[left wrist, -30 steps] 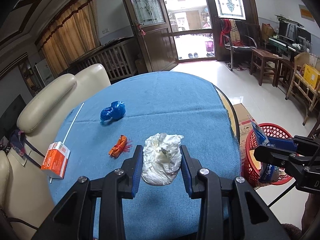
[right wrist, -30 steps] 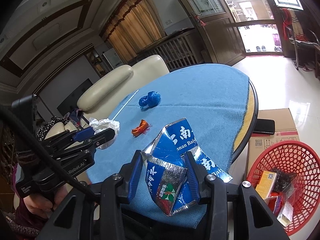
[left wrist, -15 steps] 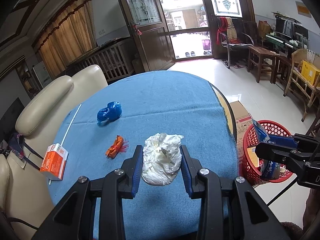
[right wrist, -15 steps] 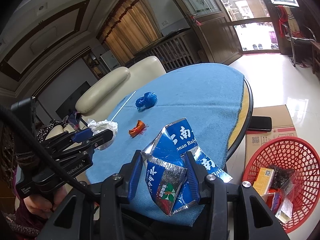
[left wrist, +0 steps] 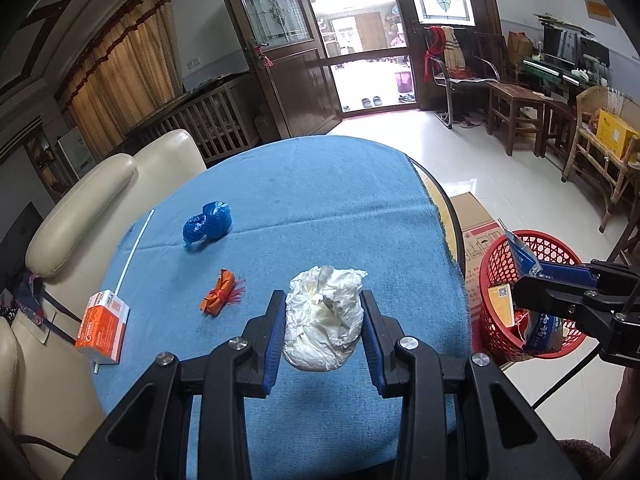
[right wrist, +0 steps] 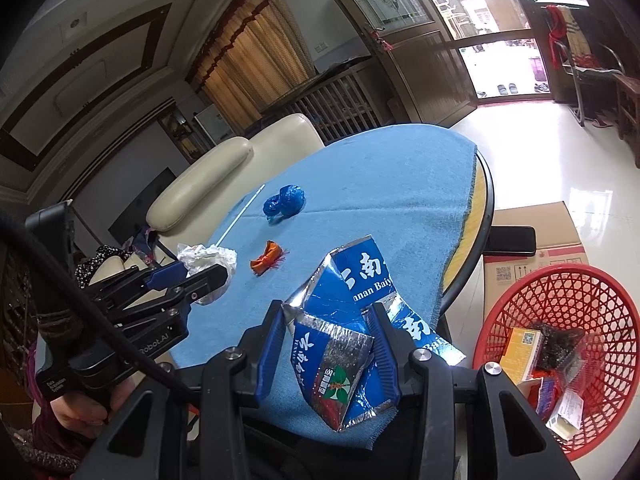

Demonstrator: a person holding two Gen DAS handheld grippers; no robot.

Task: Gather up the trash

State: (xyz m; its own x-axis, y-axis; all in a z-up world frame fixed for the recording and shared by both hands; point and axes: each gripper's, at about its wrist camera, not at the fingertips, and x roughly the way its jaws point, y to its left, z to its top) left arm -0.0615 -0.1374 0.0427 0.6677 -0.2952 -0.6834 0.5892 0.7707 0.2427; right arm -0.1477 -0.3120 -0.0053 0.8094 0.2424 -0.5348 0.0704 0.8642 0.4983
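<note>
While both grippers are loaded, the coming move turns on where the red plastic mesh basket (right wrist: pixel 560 320) lies from each load. It stands on the floor off the right edge of the round bench with the blue cloth (left wrist: pixel 320 208), just beside a brown cardboard box (right wrist: pixel 536 236), and already has some cartons and wrappers in it.

The right gripper (right wrist: pixel 328 356) has its fingers closed about the lower part of a torn blue and silver foil packet (right wrist: pixel 340 364), whose long axis runs up and away from the fingers, with loose flaps fanning out to the right. In its own view the basket lies to the right and below; in the left wrist view this gripper hangs against the basket's mouth. It looks plainly the nearer of the two, so I judge its drop comes first, needing a short carry rightward and down before the fingers part.

The left gripper (left wrist: pixel 323 328) has its fingers closed to the width of a crumpled white paper wad (left wrist: pixel 323 320), held just above the cloth near the bench's near edge. The basket lies well to its right, beyond the bench rim, so it has the longer sideways carry.

Left on the cloth are a crumpled blue plastic bag (left wrist: pixel 208 224), a small orange twisted wrapper (left wrist: pixel 221 298), an orange and white carton (left wrist: pixel 102 326) at the left edge, and a thin white straw (left wrist: pixel 136 248).
</note>
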